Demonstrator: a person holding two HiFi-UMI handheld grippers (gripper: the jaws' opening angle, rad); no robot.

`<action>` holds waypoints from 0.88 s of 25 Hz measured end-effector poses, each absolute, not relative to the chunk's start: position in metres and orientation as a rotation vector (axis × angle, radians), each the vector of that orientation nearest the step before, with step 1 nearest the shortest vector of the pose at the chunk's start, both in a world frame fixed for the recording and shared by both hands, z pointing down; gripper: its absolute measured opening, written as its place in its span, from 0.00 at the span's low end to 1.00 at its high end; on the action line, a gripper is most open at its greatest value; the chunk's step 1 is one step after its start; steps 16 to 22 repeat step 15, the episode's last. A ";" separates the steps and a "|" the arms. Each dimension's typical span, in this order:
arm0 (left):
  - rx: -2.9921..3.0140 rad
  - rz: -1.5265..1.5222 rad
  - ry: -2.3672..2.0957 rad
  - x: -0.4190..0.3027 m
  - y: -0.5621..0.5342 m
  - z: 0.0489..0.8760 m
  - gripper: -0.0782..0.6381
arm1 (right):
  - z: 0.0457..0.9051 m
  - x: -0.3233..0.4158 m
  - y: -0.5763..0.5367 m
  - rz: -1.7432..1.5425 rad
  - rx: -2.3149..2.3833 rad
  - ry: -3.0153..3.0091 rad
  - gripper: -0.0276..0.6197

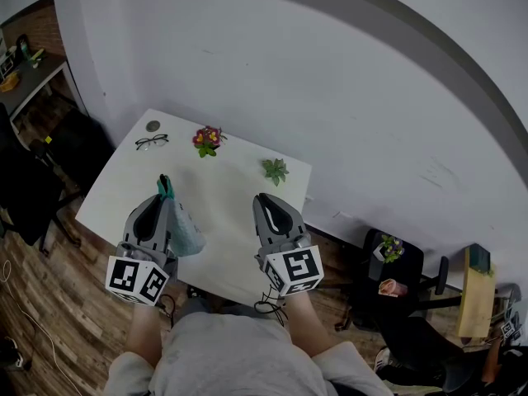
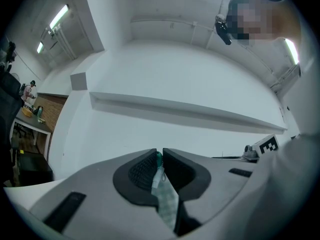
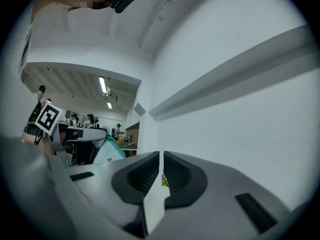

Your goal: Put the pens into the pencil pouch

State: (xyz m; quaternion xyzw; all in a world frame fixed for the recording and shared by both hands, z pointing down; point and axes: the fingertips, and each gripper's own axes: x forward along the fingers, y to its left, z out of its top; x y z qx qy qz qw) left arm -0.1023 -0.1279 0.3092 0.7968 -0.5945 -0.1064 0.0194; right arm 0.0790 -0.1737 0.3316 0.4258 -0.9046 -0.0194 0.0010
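My left gripper (image 1: 165, 185) is shut on the top edge of a teal patterned pencil pouch (image 1: 185, 228), which hangs from it above the white table (image 1: 231, 246). In the left gripper view the pouch fabric (image 2: 166, 200) is pinched between the shut jaws of the left gripper (image 2: 159, 157). My right gripper (image 1: 262, 201) is held beside it over the table's near right part, jaws together with nothing between them. The right gripper view shows that gripper (image 3: 161, 159) shut, with the pouch (image 3: 109, 153) off to its left. No pen shows in any view.
At the table's far side lie a pair of glasses (image 1: 152, 142), a small round object (image 1: 153, 126), a potted flower (image 1: 207, 139) and a small green plant (image 1: 275, 170). A black chair (image 1: 25, 190) stands to the left and another chair (image 1: 398, 280) to the right. A white wall runs behind.
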 end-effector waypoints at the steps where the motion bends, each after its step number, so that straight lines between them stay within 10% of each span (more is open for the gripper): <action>1: 2.475 -0.330 -1.843 -0.102 -0.128 0.309 0.19 | 0.331 0.079 -0.174 -0.060 1.338 -2.840 0.11; 22: 2.473 -0.365 -1.823 -0.100 -0.125 0.305 0.19 | 0.330 0.082 -0.170 -0.064 1.350 -2.841 0.11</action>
